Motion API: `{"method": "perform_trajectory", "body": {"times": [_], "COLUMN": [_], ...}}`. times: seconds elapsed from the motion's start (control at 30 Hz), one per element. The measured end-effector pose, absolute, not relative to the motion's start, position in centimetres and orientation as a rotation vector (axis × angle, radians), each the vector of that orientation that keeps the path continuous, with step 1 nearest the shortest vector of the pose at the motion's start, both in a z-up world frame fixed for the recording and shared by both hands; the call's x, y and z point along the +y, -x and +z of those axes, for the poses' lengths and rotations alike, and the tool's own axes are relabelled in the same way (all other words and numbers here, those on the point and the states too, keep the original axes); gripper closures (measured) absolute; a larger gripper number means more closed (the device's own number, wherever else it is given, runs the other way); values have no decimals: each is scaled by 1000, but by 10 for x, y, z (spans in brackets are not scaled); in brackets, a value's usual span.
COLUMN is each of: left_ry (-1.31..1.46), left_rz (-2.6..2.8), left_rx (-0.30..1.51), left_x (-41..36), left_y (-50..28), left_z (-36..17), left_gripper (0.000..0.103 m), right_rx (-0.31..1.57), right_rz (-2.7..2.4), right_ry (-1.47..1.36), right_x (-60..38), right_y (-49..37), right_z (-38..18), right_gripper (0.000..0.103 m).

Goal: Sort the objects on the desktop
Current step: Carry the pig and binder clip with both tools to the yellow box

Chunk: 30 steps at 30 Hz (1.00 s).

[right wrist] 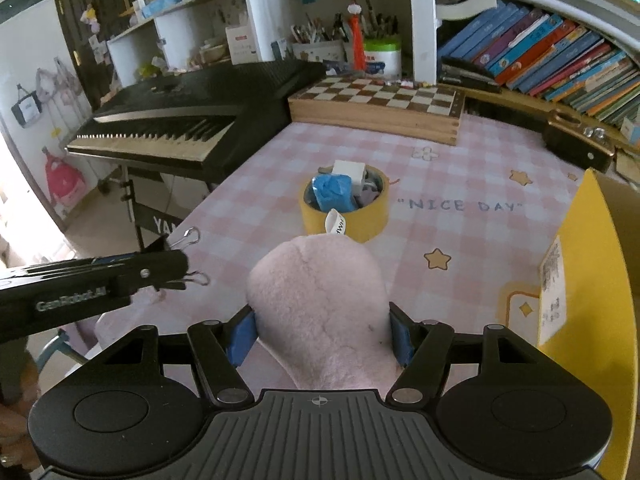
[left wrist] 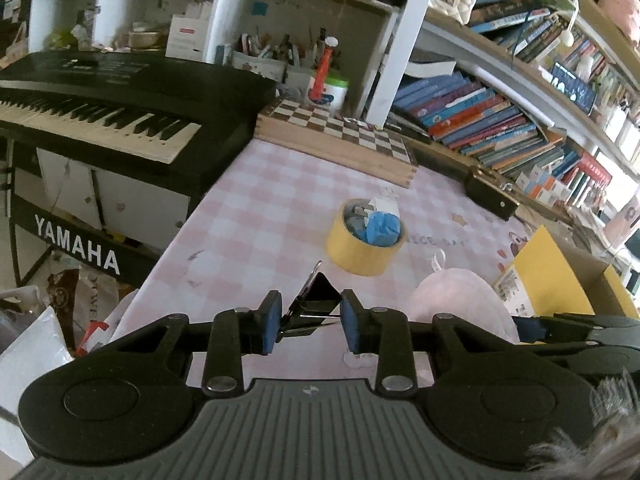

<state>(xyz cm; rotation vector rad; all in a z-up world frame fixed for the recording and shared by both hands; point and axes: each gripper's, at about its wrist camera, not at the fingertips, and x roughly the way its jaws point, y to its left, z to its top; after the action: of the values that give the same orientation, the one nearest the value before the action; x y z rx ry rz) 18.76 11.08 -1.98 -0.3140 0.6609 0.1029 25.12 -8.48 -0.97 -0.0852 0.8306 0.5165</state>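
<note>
My left gripper (left wrist: 310,320) is shut on a black binder clip (left wrist: 314,304) and holds it above the pink checked tablecloth (left wrist: 260,216); the clip also shows in the right wrist view (right wrist: 176,256). My right gripper (right wrist: 322,334) is shut on a pink plush toy (right wrist: 320,300), which also shows in the left wrist view (left wrist: 460,300). A yellow tape roll (left wrist: 362,248) lies ahead on the cloth with a blue item and a white item inside it; it also shows in the right wrist view (right wrist: 346,204).
A wooden chess box (right wrist: 376,106) stands at the back of the table. A black Yamaha keyboard (left wrist: 100,96) is on the left. Shelves of books (left wrist: 480,116) run along the right. A yellow cardboard box (right wrist: 592,280) stands at the right edge.
</note>
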Motion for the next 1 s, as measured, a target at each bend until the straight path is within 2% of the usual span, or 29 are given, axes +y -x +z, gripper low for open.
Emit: {"method": "perform_trajectory", "body": {"times": [1.0], "left_ry": [291], "left_rz": [-42], "left_rx": [613], "left_x": [125], "left_y": [-50], "left_z": [5], "left_gripper": [73], "right_rx": [798], "right_rz": [365], "right_ry": [-20], "right_x": [-94], "right_y": [-107], "right_z": [3], "right_gripper": [36]}}
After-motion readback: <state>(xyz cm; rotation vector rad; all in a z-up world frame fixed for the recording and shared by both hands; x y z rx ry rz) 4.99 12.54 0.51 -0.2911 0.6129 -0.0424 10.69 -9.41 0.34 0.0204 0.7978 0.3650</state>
